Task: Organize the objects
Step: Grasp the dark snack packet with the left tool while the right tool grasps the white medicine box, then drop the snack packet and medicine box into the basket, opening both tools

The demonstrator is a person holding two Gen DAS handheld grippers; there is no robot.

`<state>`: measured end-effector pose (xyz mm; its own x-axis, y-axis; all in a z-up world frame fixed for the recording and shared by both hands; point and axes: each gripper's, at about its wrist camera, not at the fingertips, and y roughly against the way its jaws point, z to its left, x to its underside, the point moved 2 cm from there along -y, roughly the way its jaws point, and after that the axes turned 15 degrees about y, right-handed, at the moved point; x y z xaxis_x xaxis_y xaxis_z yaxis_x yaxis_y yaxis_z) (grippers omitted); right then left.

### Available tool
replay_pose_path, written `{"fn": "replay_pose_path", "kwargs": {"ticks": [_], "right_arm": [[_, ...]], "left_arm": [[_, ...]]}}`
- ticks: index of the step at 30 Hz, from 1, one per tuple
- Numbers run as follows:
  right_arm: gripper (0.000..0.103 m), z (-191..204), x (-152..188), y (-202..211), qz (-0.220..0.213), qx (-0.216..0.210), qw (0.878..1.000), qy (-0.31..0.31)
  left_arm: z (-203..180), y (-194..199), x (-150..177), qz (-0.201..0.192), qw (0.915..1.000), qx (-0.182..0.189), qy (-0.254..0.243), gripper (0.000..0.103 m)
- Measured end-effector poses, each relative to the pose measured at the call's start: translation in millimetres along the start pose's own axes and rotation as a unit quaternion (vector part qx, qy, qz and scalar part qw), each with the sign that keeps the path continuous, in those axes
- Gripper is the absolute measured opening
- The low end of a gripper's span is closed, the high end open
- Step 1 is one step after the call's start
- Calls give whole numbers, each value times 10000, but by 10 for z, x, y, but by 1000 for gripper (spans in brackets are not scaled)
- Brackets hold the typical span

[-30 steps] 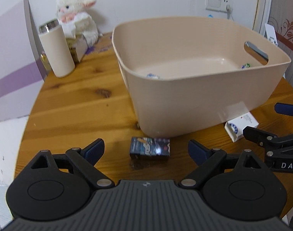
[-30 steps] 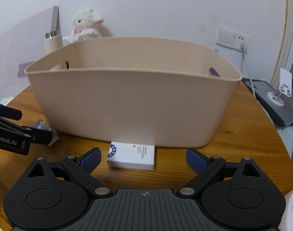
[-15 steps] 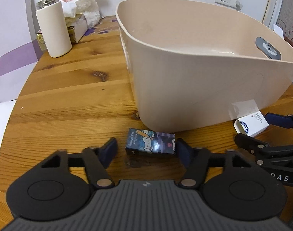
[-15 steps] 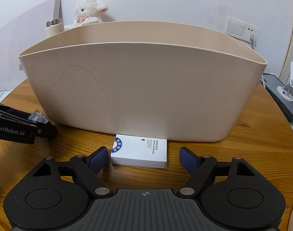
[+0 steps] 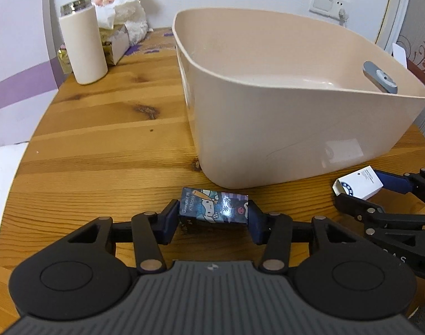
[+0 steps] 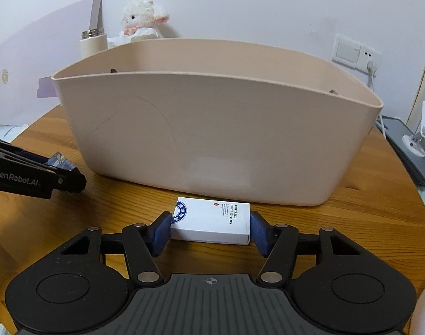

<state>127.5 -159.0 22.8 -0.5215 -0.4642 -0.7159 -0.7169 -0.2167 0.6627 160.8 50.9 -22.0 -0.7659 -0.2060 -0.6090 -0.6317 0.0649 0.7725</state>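
A beige plastic tub stands on the round wooden table; it also fills the right wrist view. My left gripper is shut on a small dark blue cartoon-printed box in front of the tub's near left corner. My right gripper is shut on a small white box with a blue round logo, just in front of the tub wall. The white box also shows in the left wrist view, and the left gripper arm shows in the right wrist view.
A cream cylindrical flask, a small carton and a white plush lamb stand at the table's far left. A wall socket and a grey device with a white stand are at the right.
Both grippers moved forward and closed: the left fingers came in on the blue box, the right fingers on the white box. Both were open a second ago.
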Motion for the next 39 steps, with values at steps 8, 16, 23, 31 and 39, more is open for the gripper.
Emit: {"fn": "replay_pose_path", "kwargs": {"ticks": [8,16,23,31,39], "right_arm": [[57,30,4,246,-205,179,9995,185],[57,-151,-56,539,-531,410,9977,90],[57,-274,-144,776,-903,744,9930,145],[57,-465,-378,920,-1299,984,9866,50],[57,-620,-640,818,-1491,960,9841,-103]], "left_arm": [[-53,288,32,-239,9996,114,-129,52],[-111,619,2,-555,9979,240,-211,52],[-181,841,-95,-823,9955,409,-226,52],[-280,968,-332,-1159,9918,473,-274,52],[-461,878,-667,-1374,9894,392,-268,52]]}}
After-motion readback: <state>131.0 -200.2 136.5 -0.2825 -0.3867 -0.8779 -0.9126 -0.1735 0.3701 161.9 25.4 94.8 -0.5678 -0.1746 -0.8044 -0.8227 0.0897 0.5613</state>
